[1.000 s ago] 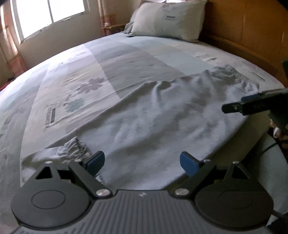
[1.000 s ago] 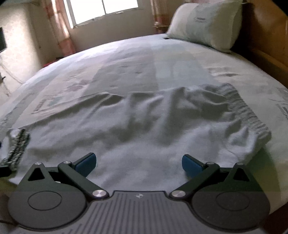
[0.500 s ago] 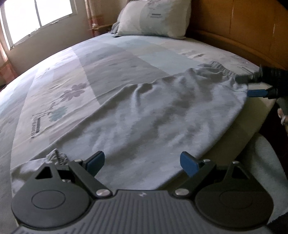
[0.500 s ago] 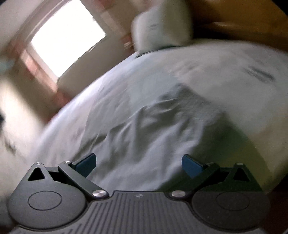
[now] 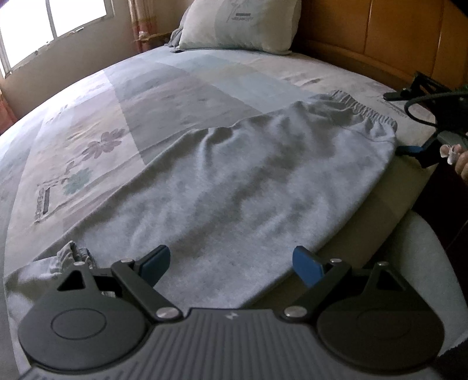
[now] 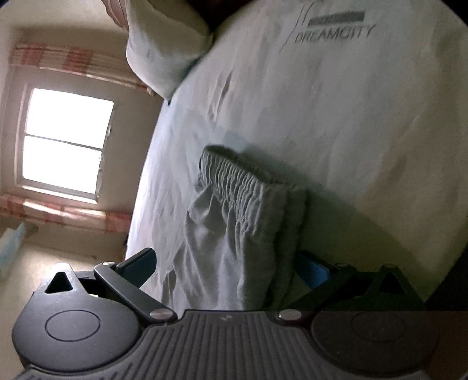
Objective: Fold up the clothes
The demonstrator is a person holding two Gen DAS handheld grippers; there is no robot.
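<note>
A grey garment (image 5: 248,181) with an elastic waistband (image 5: 362,112) lies spread flat on the bed (image 5: 146,96), its crumpled hem at the near left. My left gripper (image 5: 231,263) hangs open just above the garment's near edge, with nothing pinched. At the far right, my right gripper (image 5: 400,122) is rolled on its side. Its jaws straddle the waistband corner at the bed's edge. In the right wrist view the gathered waistband (image 6: 237,178) and folded cloth (image 6: 228,222) lie between the wide fingers of my right gripper (image 6: 228,266); the pads do not press on them.
A pillow (image 5: 239,26) leans on the wooden headboard (image 5: 380,35) at the far end. A bright window (image 6: 64,140) is in the wall to the left. The mattress side drops off at the right, where a hand (image 5: 460,163) holds the right gripper.
The right gripper has rolled onto its side and swung to the waistband corner, which now sits between its jaws. The left gripper has drifted a little along the near edge and stays open.
</note>
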